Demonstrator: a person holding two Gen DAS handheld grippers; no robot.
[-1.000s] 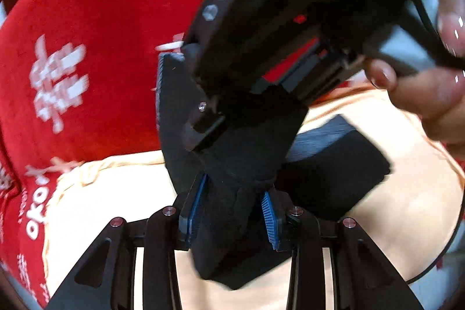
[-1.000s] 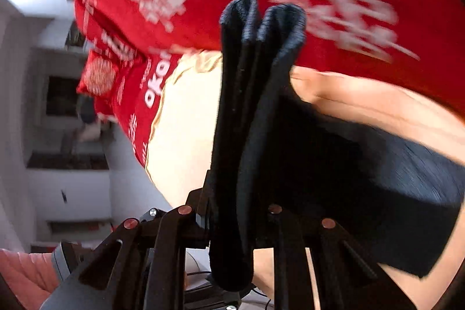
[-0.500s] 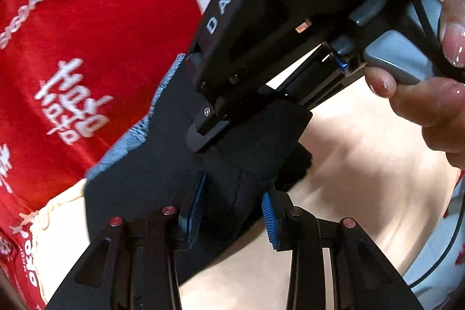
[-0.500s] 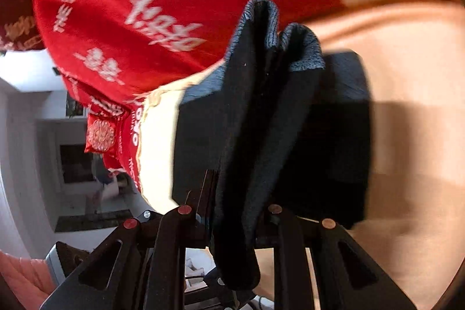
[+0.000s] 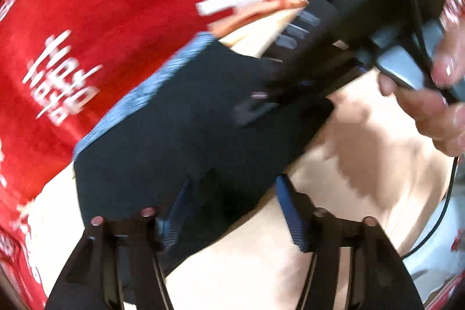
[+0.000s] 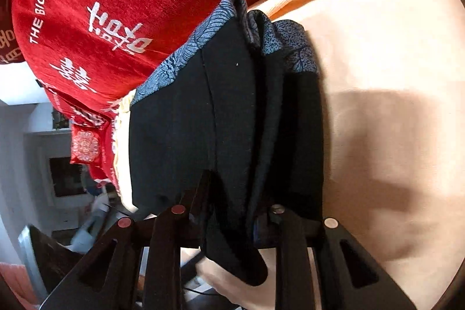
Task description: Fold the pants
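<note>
The black pants (image 5: pixel 174 135), with a blue-grey patterned band (image 5: pixel 145 95) along one edge, lie folded on a cream sheet (image 5: pixel 363 164). My left gripper (image 5: pixel 231 211) points down over their near edge. Its jaws are opening and the blue pads stand clear of the cloth, which still lies between them. In the right wrist view the pants (image 6: pixel 174 121) rise in a pinched ridge into my right gripper (image 6: pixel 232 208). Its jaws are starting to open but still press on that fold. From the left wrist, the right gripper (image 5: pixel 252 103) rests on the pants, held by a hand (image 5: pixel 436 112).
A red blanket with white lettering (image 5: pixel 101 19) lies beyond the pants, touching the patterned band (image 6: pixel 189 48). The cream sheet (image 6: pixel 392 77) spreads to the right. A black cable (image 5: pixel 444 202) hangs at the right edge. Room furniture (image 6: pixel 43 164) shows past the bed's left side.
Both grippers came down and laid the pants flat on the cream sheet. The left jaws have spread apart and let go of the fold. The right gripper still pinches its fold.
</note>
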